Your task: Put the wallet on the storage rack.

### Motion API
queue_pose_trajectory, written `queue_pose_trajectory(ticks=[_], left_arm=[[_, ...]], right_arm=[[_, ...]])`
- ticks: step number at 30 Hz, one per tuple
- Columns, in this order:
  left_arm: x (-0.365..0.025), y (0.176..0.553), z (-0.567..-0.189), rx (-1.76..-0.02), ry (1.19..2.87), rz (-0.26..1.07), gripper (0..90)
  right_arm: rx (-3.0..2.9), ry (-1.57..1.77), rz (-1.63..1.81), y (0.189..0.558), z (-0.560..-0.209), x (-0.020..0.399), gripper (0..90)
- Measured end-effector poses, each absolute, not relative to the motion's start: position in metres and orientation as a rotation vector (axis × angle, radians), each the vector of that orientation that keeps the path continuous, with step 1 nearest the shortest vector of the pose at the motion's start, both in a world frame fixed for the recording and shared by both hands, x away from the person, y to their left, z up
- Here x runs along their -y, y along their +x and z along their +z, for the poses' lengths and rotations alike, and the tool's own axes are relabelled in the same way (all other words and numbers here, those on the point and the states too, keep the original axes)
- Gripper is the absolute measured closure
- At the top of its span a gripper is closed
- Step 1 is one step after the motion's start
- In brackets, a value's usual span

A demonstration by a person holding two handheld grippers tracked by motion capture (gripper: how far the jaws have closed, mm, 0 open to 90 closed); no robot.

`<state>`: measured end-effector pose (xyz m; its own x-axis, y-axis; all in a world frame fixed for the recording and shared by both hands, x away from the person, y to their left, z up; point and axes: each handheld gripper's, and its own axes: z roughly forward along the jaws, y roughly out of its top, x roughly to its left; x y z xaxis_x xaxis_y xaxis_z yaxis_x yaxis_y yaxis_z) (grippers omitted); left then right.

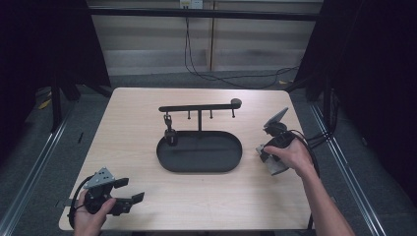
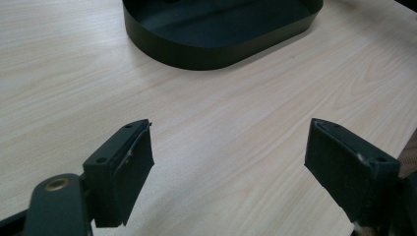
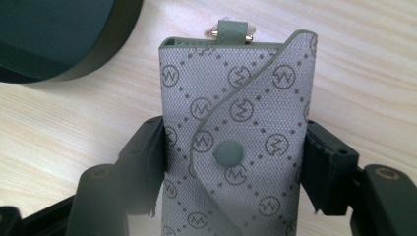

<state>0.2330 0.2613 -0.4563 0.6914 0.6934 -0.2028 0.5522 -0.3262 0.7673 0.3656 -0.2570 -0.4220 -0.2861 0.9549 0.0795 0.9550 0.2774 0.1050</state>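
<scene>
- A grey patterned key pouch (image 3: 236, 142) sits pinched between the jaws of the right gripper (image 1: 273, 158), at the table's (image 1: 147, 113) right side, just beside the right end of the black oval tray (image 1: 196, 164).
- In the right gripper view the pads press on the pouch's two long edges, its snap-buttoned flap faces the camera, and its long axis runs straight out along the jaws, with the small strap and metal fitting (image 3: 231, 30) at the far tip.
- The coming move likely turns on that tip: the hanger stand (image 1: 199, 107) rises from the tray's far edge, and its crossbar with short pegs lies up and to the left of the held pouch as the high view shows it, so the strap end would need to be carried towards the bar's round right end (image 1: 236, 103).
- One dark item (image 1: 169, 132) hangs from the bar's left end, leaving the pegs nearer the pouch free, by the look of it.
- The right hand is far the nearer to the stand; the tray's raised wall lies between the pouch and the pegs.
- The left gripper (image 1: 125, 191) rests near the table's near-left corner, well apart from the tray, its jaws spread wide over bare wood with nothing between them.
</scene>
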Motion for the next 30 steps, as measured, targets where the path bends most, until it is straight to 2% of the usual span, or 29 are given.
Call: queue_pose_trajectory(ticks=[9,30], left_arm=[[-0.261,0.233,-0.457,-0.967,2.01,0.185,18.1],[-0.259,0.233,-0.456,-0.96,2.017,0.196,17.4]], right_arm=[[2.498,-1.889,-0.226,0.368,-0.422,0.258,34.1],[2.528,-1.893,-0.302,0.361,-0.392,0.257,34.0]])
